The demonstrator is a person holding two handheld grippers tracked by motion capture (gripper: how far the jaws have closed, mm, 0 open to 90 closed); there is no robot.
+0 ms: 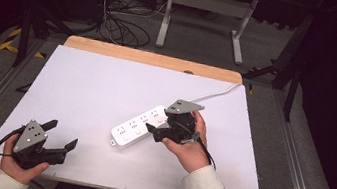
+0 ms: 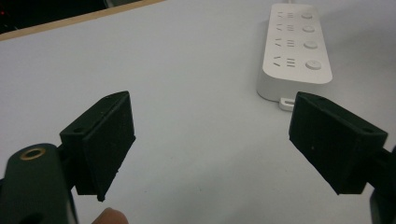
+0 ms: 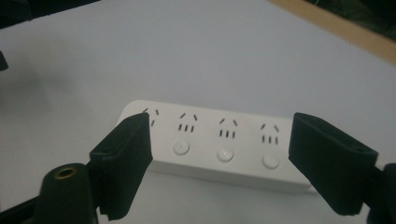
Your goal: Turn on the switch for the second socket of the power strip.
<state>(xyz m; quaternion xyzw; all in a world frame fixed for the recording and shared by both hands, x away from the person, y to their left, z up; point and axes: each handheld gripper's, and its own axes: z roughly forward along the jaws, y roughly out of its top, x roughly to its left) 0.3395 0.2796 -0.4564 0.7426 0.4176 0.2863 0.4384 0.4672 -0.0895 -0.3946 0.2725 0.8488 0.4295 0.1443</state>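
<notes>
White power strip (image 3: 219,144) just beyond right tool (image 3: 219,163), jaws apart, nothing between

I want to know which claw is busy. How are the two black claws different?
The right gripper hangs over the white power strip; the left gripper is off near the table's front corner, over bare white top. The right points left across the table, the left points right. Both are open and hold nothing.

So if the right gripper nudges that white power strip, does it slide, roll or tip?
Probably slides: the power strip lies flat and low on the smooth table, unlikely to roll or tip. Its cord may drag. The glossy shell could slip between the pads.
</notes>
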